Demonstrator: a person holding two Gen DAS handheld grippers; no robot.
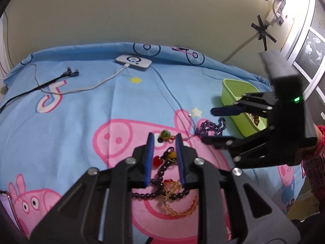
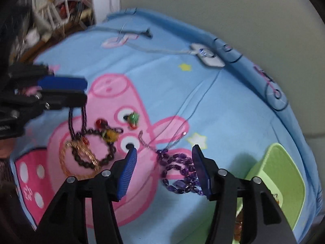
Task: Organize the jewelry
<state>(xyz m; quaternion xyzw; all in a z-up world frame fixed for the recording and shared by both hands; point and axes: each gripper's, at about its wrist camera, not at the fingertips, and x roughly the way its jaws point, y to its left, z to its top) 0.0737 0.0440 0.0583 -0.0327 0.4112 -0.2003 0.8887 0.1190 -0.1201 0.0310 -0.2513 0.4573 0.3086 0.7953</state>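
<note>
The left gripper (image 1: 164, 137) points down at a slant, its blue pads a narrow gap apart and pressing on nothing. The right gripper (image 2: 164, 152) tips down more steeply, jaws set wider, nothing gripped. A red sleeve (image 1: 316, 158) shows behind the right gripper's body, at the frame's right edge.

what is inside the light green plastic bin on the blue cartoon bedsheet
Inside the light green plastic bin, amber-brown beads lie at the bottom near one end. The right gripper covers part of the interior, so whatever else it holds cannot be seen.
</note>
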